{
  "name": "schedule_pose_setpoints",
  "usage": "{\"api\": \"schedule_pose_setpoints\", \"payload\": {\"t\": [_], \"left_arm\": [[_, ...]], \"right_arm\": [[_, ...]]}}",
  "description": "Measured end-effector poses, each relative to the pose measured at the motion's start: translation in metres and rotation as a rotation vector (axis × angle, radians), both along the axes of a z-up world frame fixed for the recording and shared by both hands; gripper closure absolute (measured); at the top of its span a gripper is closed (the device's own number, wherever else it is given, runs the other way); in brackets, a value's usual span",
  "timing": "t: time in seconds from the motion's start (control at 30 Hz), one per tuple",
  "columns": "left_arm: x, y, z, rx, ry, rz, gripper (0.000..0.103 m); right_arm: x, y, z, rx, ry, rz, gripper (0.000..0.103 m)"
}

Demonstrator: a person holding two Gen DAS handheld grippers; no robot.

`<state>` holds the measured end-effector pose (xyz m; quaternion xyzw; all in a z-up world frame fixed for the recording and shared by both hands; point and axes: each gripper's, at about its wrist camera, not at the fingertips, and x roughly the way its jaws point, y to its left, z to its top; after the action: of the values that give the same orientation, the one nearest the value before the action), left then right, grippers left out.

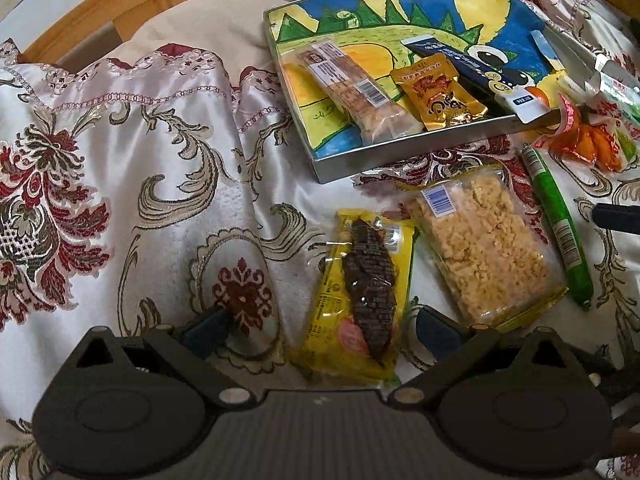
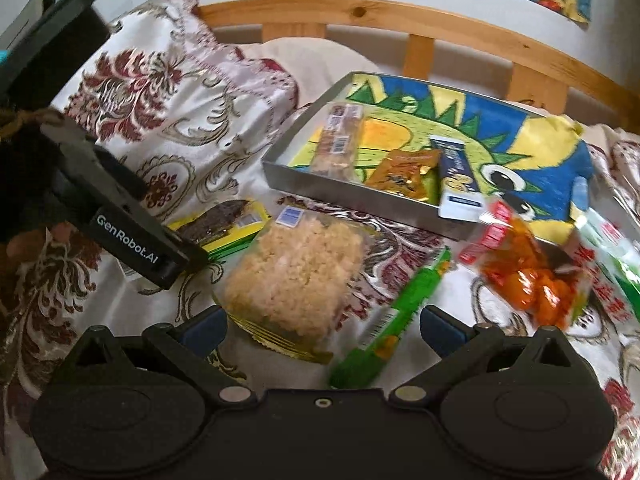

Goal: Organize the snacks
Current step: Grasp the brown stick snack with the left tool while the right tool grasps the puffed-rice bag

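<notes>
Patterned bedspread over a bed with a wooden rail, serving as the sorting surface. Tin tray with a dinosaur drawing at 12 o'clock, already holding a long cracker pack, a gold sachet and a dark blue box, probably as the collection point. Still loose on the bedspread: yellow packet of dried meat, clear bag of crumbly rice snack, green sausage stick, orange jelly pack at 2 o'clock. Left gripper low over the yellow packet, fingers spread wide, empty, apparently lined up to take it. Right gripper likewise wide and empty, above the rice snack and green stick.
</notes>
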<state>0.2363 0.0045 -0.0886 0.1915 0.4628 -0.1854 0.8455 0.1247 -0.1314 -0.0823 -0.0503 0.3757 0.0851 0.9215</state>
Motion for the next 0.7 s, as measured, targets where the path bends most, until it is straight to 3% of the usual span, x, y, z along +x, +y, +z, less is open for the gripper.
{"api": "schedule_pose_setpoints", "payload": {"t": [0.27,0.37,0.5,0.7], "left_arm": [[0.001,-0.001,-0.002,0.024,-0.004,-0.017,0.001],[0.002,0.0,-0.002,0.021,-0.004,-0.018,0.001],[0.002,-0.001,-0.002,0.025,-0.007,-0.02,0.001],[0.002,0.0,-0.002,0.028,-0.011,-0.022,0.002]], "right_arm": [[0.015,0.012,-0.014,-0.058,0.006,0.064,0.003],[0.018,0.015,-0.014,-0.062,-0.005,0.083,0.009],[0.021,0.019,-0.016,-0.079,0.005,0.123,0.027],[0.02,0.015,-0.014,-0.117,0.014,0.084,0.036]]}}
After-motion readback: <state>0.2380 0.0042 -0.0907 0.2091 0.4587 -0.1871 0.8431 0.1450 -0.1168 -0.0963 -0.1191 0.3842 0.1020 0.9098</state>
